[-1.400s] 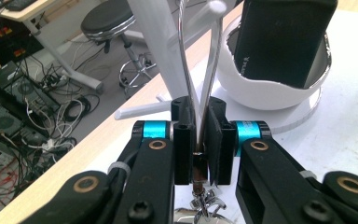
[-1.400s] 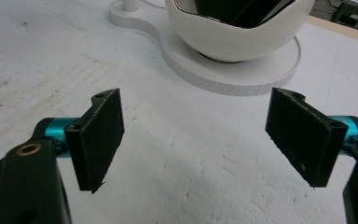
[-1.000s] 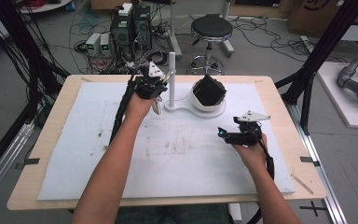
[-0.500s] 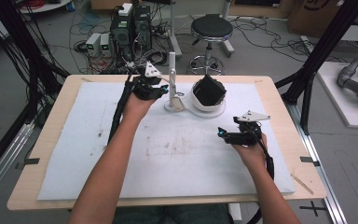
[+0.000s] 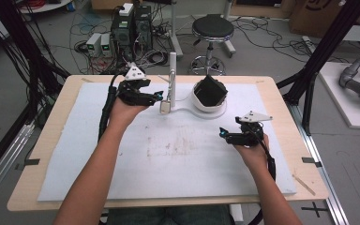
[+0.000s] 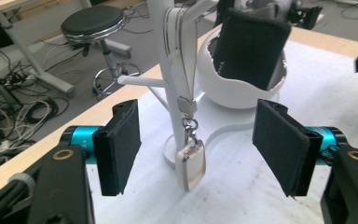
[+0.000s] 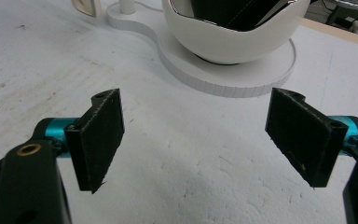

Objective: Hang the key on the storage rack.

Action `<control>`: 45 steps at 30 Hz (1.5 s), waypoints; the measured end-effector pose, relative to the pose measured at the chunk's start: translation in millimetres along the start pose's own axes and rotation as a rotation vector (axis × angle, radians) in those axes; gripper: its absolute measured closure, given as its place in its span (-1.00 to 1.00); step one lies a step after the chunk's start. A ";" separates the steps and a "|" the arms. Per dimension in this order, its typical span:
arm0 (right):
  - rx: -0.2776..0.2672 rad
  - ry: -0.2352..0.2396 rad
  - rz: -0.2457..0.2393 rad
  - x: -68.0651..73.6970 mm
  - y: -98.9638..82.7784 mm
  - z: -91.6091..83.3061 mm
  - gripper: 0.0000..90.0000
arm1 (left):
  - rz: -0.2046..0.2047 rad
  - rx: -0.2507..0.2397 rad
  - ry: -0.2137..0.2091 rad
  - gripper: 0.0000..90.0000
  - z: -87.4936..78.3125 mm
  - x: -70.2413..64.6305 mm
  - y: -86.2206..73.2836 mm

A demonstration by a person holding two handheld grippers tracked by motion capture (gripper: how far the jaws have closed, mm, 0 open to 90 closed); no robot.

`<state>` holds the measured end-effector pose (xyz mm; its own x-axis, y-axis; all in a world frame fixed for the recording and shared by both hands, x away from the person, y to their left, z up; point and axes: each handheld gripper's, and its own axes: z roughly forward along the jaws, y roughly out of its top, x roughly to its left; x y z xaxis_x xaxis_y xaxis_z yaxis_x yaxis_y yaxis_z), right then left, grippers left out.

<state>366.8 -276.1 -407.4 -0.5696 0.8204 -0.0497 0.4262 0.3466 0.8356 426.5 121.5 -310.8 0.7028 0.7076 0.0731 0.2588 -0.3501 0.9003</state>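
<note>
A matt, rough white foam sheet (image 5: pixel 178 159) is laid over the pale wood counter (image 5: pixel 286 101). The glossy white bowl (image 6: pixel 233 88) looks like smooth plastic; the hanging strap (image 6: pixel 179 60) ends in a shiny metal clasp (image 6: pixel 189 125). Matt black padding covers the left hand-held gripper (image 6: pixel 198 149) pads.

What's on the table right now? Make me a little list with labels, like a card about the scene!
stand: white stand with side pegs, on a white base
hanging thing: white strap with a small square tag on a metal clasp, dangling from the stand
bowl: white bowl on the same base, holding a black folded item
left gripper: jaws have just been opening; open, tag between them, untouched
right gripper: open, nothing between the jaws, over the white mat
table: wooden table
</note>
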 end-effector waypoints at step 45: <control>0.010 -0.013 -0.005 -1.6 -0.3 3.1 -0.56 | -0.040 0.038 -0.028 -0.51 -57.8 0.0 -99.2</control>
<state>369.8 -276.1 -409.3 -0.5624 0.8246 -0.0610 0.4307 0.3551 0.8297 362.5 191.7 -375.4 0.7099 0.7038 0.0251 0.3116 -0.3458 0.8850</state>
